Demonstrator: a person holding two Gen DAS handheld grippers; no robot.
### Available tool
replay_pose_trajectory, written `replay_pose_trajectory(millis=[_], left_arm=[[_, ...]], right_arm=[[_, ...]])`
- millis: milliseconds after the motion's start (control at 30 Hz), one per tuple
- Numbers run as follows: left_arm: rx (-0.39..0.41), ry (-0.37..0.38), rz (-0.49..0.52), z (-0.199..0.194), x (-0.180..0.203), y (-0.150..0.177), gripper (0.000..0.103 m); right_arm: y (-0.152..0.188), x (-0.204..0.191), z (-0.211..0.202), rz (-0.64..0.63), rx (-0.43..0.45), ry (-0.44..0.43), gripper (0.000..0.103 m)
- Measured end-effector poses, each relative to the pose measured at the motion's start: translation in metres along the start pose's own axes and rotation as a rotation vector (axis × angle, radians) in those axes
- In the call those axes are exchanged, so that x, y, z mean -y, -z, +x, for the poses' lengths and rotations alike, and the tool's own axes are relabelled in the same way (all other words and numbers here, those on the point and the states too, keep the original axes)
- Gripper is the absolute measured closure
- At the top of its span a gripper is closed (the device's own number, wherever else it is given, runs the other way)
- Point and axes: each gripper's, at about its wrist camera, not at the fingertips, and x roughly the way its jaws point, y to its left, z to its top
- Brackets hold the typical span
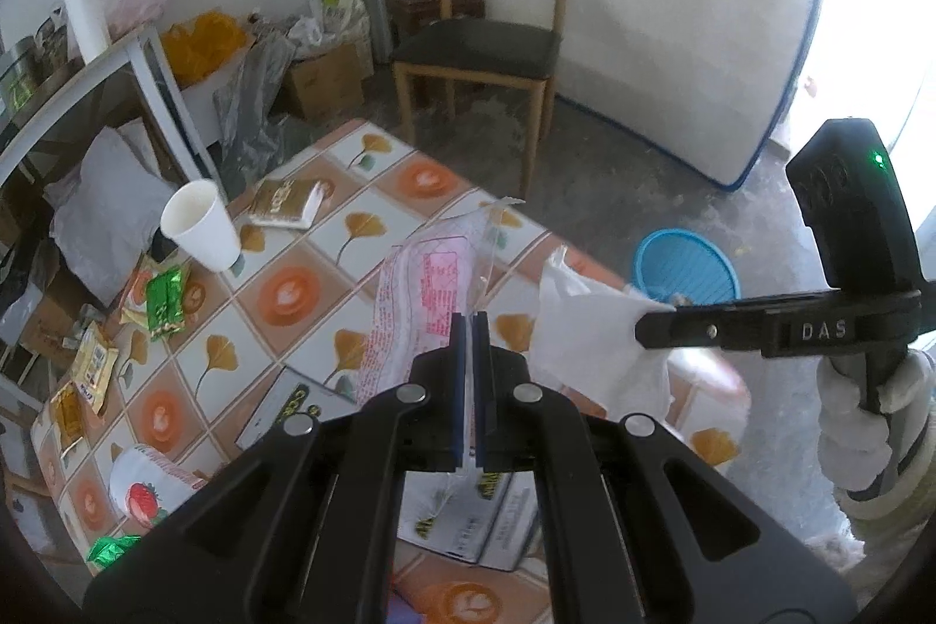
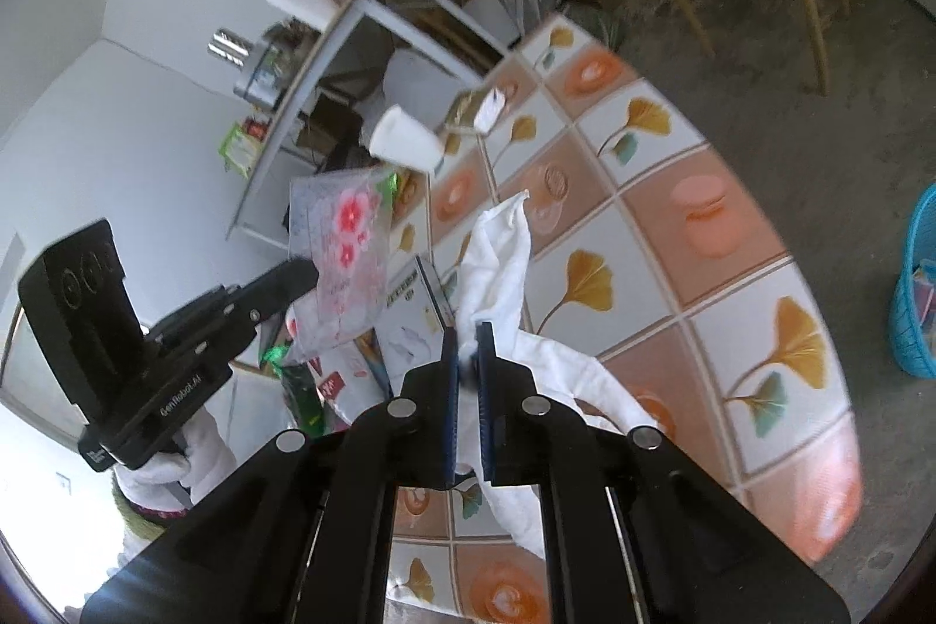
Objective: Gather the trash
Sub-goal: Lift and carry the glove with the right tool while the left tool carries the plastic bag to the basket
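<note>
My left gripper (image 1: 471, 317) is shut on a clear plastic wrapper with pink print (image 1: 418, 308), held above the tiled table; the wrapper also shows in the right wrist view (image 2: 348, 244). My right gripper (image 2: 467, 328) is shut on a crumpled white tissue (image 2: 497, 255), which also shows in the left wrist view (image 1: 585, 331), held above the table's right edge. A blue trash basket (image 1: 684, 267) stands on the floor past the table; it also shows in the right wrist view (image 2: 915, 296).
On the table (image 1: 304, 285) lie a white paper cup (image 1: 202, 223), a gold box (image 1: 286, 203), green packets (image 1: 167, 302), yellow sachets (image 1: 93, 366), a strawberry cup (image 1: 146, 486) and a white carton (image 1: 468, 513). A wooden chair (image 1: 485, 45) and cluttered shelves (image 1: 76, 86) stand beyond.
</note>
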Motion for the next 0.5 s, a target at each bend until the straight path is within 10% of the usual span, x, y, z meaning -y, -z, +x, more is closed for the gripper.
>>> replay_pose_trajectory(millis=[500], left_arm=[[0.077,0.152,0.002,-0.012,0.067,-0.024,0.102]], right_arm=[[-0.001,0.031,-0.106,0.062,0.206,0.020,0.097]])
